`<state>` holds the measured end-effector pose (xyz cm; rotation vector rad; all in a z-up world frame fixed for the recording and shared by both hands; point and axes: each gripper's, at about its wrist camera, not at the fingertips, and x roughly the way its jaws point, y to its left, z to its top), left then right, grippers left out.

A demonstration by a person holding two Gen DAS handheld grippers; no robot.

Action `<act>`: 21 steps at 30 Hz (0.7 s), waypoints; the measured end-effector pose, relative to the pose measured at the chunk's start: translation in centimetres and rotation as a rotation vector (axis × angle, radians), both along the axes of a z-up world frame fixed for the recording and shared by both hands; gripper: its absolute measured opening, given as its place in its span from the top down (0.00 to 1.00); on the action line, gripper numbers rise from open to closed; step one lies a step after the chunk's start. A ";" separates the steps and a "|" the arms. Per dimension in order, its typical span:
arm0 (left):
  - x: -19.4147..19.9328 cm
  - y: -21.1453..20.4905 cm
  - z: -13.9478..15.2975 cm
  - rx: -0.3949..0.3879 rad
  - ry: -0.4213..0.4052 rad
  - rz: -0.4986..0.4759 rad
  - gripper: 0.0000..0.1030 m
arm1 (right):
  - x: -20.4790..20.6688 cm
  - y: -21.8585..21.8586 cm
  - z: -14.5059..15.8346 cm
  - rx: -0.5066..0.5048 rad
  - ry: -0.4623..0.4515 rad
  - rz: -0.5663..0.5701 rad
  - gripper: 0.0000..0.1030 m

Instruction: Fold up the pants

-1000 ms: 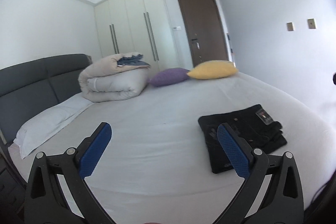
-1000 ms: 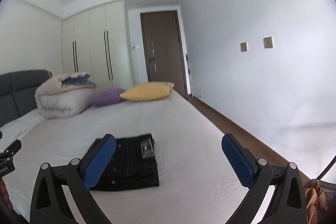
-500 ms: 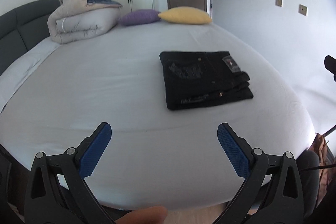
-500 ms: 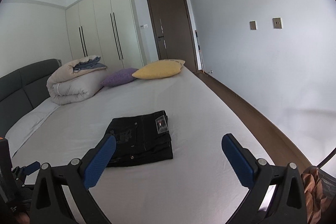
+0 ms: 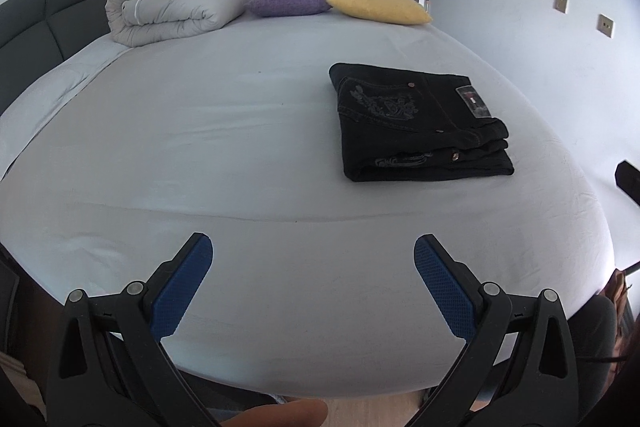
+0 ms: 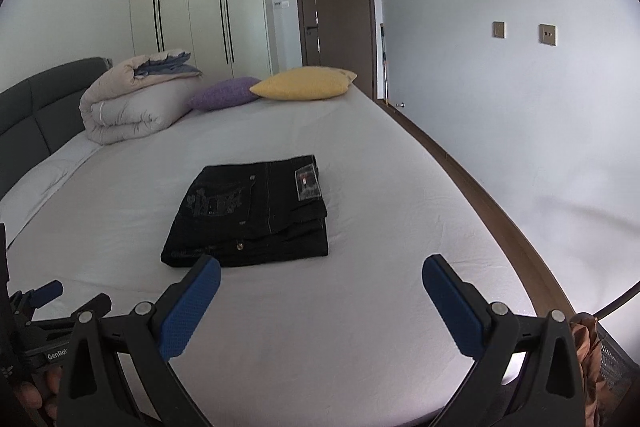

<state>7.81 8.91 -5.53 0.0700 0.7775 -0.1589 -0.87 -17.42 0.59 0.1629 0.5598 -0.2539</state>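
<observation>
Black pants (image 5: pixel 416 125) lie folded into a compact rectangle on the white bed (image 5: pixel 224 131), right of centre in the left wrist view and centred in the right wrist view (image 6: pixel 252 215). My left gripper (image 5: pixel 313 257) is open and empty, held over the bed's near edge, well short of the pants. My right gripper (image 6: pixel 321 277) is open and empty, just in front of the pants' near edge. The left gripper also shows at the lower left of the right wrist view (image 6: pixel 44 293).
A rolled duvet (image 5: pixel 176 7), a purple cushion (image 5: pixel 290 1) and a yellow cushion (image 5: pixel 378 7) lie at the bed's far end. A grey headboard (image 5: pixel 44 11) is on the left. A wall (image 6: pixel 520 107) and floor strip (image 6: pixel 460 167) run along the right.
Both grippers pulled back from the bed and tilted down. The pants now sit farther from the left gripper. Both stayed open and empty.
</observation>
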 end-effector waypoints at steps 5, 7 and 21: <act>0.4 0.5 -0.6 0.009 0.014 0.019 0.00 | 0.8 0.6 -1.7 -0.002 0.071 -0.011 0.00; 0.5 0.5 -0.8 0.013 0.018 0.022 0.00 | 0.8 0.7 -2.2 0.012 0.085 -0.009 0.00; 0.7 1.0 -1.4 0.006 0.043 0.021 0.00 | 1.3 1.6 -3.1 0.017 0.110 0.016 0.00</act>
